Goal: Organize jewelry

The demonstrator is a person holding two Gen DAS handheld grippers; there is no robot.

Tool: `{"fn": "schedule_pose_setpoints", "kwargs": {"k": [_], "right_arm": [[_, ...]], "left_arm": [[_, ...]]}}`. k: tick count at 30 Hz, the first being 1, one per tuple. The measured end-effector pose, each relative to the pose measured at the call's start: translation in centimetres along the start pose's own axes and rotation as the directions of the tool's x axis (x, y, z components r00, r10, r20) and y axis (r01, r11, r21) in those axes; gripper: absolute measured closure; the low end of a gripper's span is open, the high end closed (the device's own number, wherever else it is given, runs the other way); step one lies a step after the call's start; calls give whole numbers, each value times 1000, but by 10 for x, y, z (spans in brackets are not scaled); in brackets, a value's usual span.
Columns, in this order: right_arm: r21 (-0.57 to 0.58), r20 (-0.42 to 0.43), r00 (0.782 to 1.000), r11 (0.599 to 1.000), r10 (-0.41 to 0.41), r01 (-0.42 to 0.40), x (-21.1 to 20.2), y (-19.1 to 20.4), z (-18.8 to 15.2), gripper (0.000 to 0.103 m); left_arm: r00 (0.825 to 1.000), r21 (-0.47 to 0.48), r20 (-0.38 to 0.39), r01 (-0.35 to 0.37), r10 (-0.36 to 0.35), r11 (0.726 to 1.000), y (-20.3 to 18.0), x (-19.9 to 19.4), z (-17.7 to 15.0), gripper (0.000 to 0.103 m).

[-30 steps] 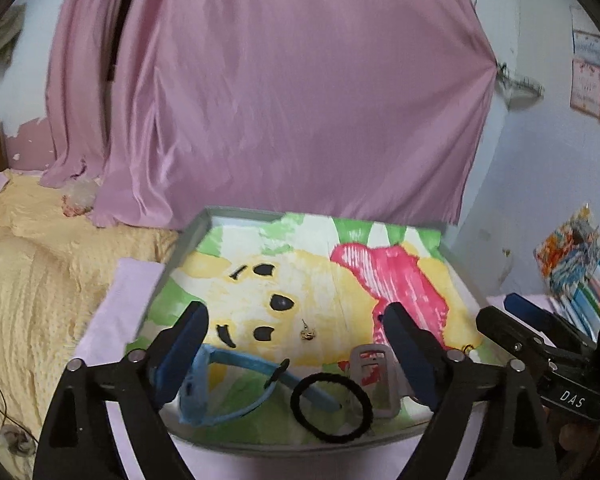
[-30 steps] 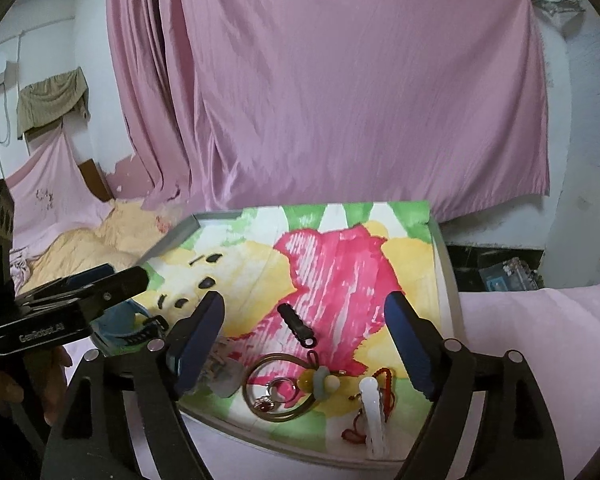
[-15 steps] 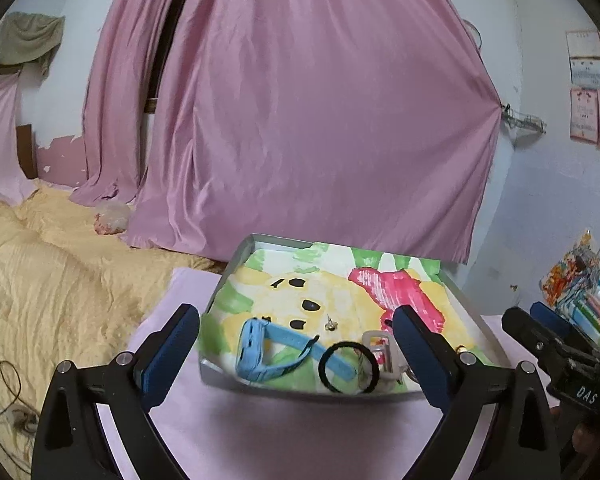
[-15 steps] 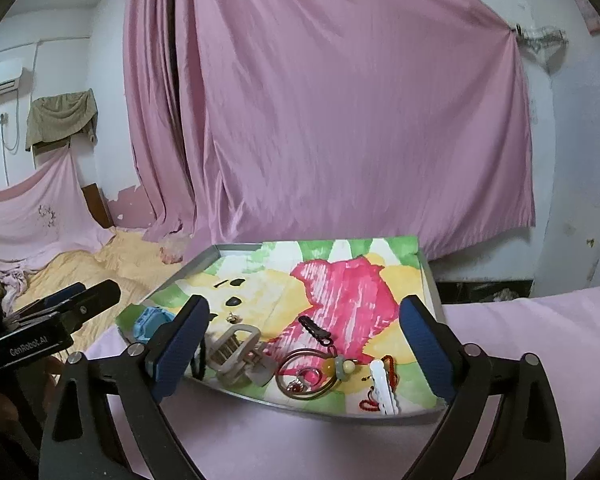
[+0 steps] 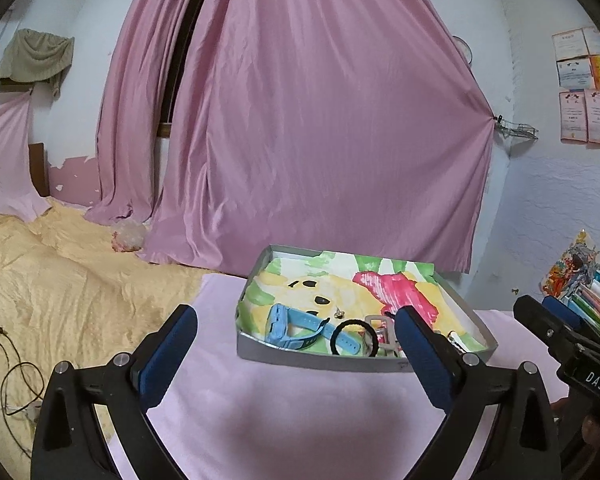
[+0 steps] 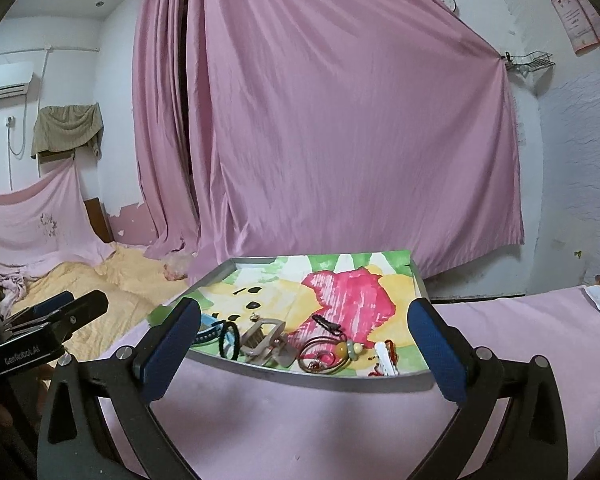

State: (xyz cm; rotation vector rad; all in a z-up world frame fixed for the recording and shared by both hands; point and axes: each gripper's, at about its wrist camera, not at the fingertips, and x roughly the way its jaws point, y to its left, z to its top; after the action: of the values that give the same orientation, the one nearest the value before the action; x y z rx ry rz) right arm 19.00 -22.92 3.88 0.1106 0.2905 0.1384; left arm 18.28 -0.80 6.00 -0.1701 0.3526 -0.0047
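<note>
A grey tray with a colourful bear picture lies on the pink cloth; it also shows in the right wrist view. Along its near edge lie a blue watch, a black hair tie, a small earring, a beige clip, a black clip, a ring bangle with beads, a white clip and a red cord. My left gripper is open and empty, short of the tray. My right gripper is open and empty, short of the tray.
A pink curtain hangs behind the tray. A yellow bedspread with a black cable lies to the left. Colourful packets stand at the right. The pink cloth stretches in front of the tray.
Both grippers have pulled back and up from the tray, which now looks smaller and farther. Both stay open and empty. The jewelry has not moved.
</note>
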Motion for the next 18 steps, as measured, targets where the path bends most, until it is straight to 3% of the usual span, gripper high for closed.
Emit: {"fn": "schedule_pose_setpoints", "kwargs": {"k": [18], "right_arm": [[1, 31, 999, 1000, -17, 17, -80, 14, -31, 1]], "left_arm": [[998, 37, 41, -40, 38, 999, 7, -72, -30, 2]]}}
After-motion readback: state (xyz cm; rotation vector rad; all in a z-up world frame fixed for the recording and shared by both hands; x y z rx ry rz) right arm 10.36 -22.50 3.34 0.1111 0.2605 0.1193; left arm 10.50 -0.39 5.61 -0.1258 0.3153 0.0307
